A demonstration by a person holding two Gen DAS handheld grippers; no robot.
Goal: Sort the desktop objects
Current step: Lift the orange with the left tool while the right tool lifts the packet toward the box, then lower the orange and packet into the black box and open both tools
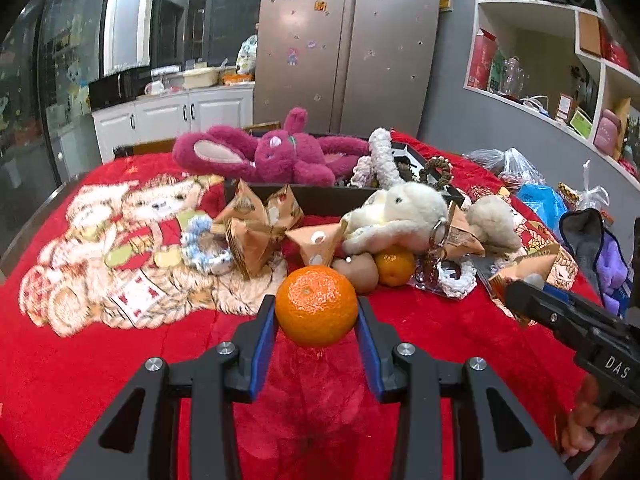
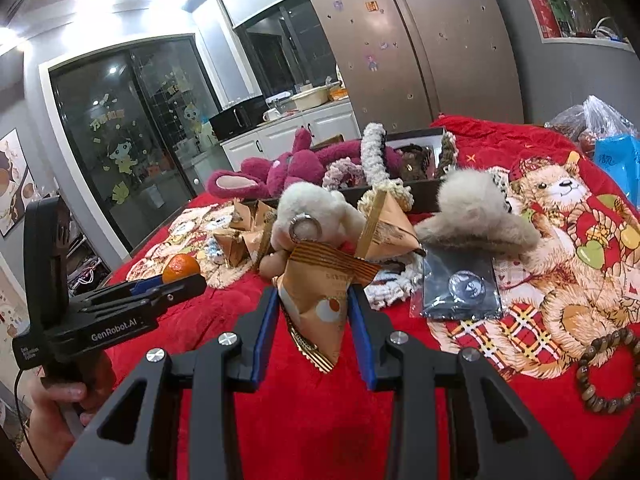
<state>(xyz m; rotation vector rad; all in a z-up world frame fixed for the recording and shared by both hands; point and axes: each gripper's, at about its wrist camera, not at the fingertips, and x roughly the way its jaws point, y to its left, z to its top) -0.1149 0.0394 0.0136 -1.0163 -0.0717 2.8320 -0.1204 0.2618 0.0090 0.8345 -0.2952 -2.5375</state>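
My left gripper point(image 1: 316, 312) is shut on an orange mandarin point(image 1: 316, 306) and holds it above the red cloth; it also shows in the right wrist view point(image 2: 181, 267). My right gripper point(image 2: 314, 304) is shut on a tan triangular snack packet point(image 2: 320, 300), lifted off the cloth. A second mandarin point(image 1: 394, 266) and a brown kiwi point(image 1: 358, 272) lie behind, beside a white plush keychain point(image 1: 400, 214). More snack packets point(image 1: 256, 224) lie at the left of the pile. A black tray point(image 1: 332, 198) holds a magenta plush rabbit point(image 1: 276, 154).
A grey fluffy hair claw point(image 2: 478, 216), a black card with a clear bead point(image 2: 464, 288), a wooden bead bracelet point(image 2: 608, 372) and crocheted scrunchies point(image 1: 208, 246) lie on the cloth. Plastic bags point(image 1: 532, 184) sit at the far right. A fridge and cabinets stand behind.
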